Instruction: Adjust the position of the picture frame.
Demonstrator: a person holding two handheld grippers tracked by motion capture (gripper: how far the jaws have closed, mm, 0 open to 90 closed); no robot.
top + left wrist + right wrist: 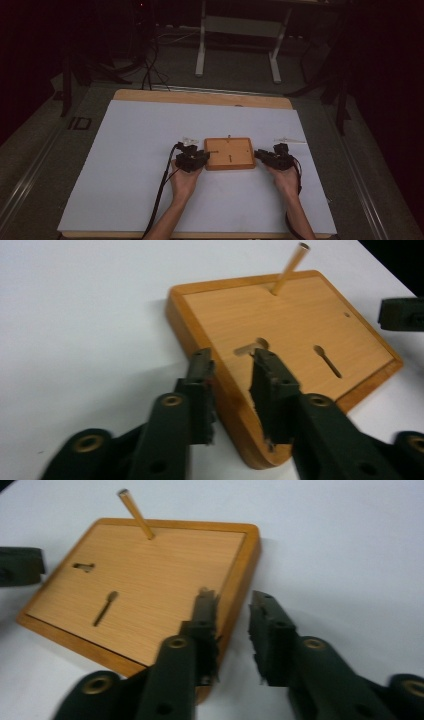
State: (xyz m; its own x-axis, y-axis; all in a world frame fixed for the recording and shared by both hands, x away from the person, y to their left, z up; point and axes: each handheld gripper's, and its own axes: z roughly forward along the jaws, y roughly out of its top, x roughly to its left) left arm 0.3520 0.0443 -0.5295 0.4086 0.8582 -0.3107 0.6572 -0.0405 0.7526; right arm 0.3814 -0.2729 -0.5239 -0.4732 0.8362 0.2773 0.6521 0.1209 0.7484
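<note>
On the white sheet (125, 165) that covers the table, the left gripper (191, 159) sits at the left edge of the wooden board (230, 153), which lies flat near the middle of the sheet. In the left gripper view its jaws straddle the board's raised rim (210, 385), one jaw outside on the sheet, the other over the board's face, with gaps showing on both sides; it is released, gripping nothing. The board carries two keyhole-shaped slots (327, 361) and a thin peg (290, 267) that stands tilted near the far rim.

To the right, the right gripper (272, 156) meets the opposite edge. In the right gripper view its jaws also stand apart across the rim (235, 595), pads not pressing, so it too is released.

The likely step is a two-sided pinch on the rims to lift or turn the board. The risk lies in the shallow bite: if the jaws close on the rounded lip alone, the smooth wood could slip out. If one side clamps first or rises sooner, the board may tip or pivot and slide on the sheet, and the slanted peg could fall out.
</note>
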